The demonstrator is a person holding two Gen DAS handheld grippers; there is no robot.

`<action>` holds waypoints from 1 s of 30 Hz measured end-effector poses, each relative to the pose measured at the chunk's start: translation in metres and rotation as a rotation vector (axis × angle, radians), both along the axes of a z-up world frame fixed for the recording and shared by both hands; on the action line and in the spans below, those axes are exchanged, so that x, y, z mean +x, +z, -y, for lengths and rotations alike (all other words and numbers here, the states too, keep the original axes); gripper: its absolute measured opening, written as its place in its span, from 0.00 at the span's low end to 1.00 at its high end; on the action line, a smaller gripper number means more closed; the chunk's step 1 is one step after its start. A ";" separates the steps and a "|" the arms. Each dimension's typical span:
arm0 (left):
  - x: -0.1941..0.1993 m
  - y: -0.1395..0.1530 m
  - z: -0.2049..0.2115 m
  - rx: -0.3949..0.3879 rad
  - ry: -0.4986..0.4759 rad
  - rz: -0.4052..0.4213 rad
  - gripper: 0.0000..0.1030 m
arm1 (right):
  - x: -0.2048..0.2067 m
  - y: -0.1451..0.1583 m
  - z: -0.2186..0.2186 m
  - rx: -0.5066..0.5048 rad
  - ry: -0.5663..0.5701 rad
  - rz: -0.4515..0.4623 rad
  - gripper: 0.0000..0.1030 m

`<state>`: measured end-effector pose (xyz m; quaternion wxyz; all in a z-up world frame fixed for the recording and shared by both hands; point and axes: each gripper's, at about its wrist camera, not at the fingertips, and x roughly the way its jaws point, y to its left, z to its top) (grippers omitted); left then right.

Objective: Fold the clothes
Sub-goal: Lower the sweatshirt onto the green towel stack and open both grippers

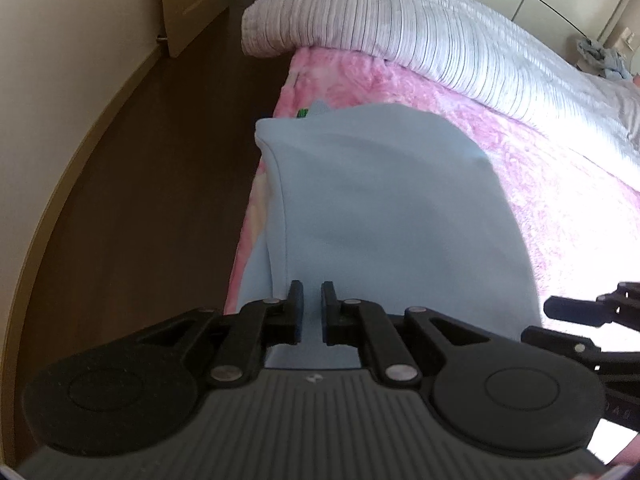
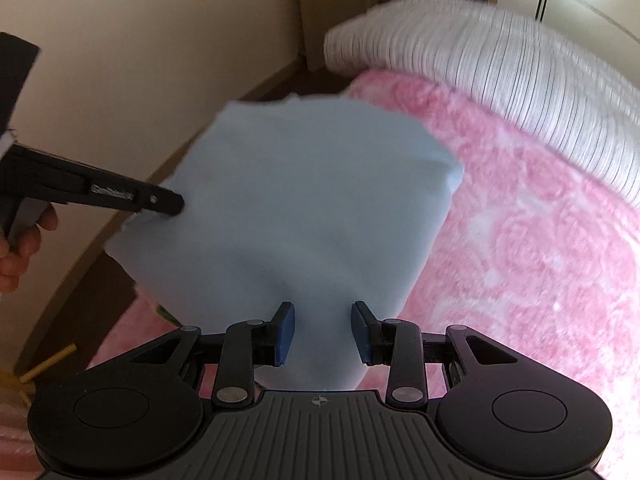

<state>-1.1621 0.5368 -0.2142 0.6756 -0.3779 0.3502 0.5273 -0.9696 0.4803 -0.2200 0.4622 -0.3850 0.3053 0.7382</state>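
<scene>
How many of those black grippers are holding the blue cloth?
2. The left gripper pinches the blue cloth at its left edge; the right gripper grips a bunched part beside it, above the pink blanket.

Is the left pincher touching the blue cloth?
Touching: the left wrist view shows the left gripper pinching the light blue garment between its pads.

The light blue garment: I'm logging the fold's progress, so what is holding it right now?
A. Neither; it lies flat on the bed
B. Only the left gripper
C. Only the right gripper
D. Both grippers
D: the light blue garment sits pinched in the left gripper and bunched in the right gripper, its near part lifted off the pink blanket.
</scene>
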 end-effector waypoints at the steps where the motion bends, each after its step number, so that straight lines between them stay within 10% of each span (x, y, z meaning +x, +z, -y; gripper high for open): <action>1: 0.000 -0.002 0.005 -0.011 0.008 -0.008 0.05 | 0.002 0.002 0.005 0.000 -0.001 -0.001 0.34; 8: 0.005 0.000 0.029 -0.039 0.061 -0.068 0.08 | -0.002 -0.019 0.020 -0.042 0.039 0.079 0.34; 30: 0.064 0.137 0.156 0.054 0.171 -0.121 0.48 | 0.042 0.104 0.092 -0.066 -0.024 -0.078 0.47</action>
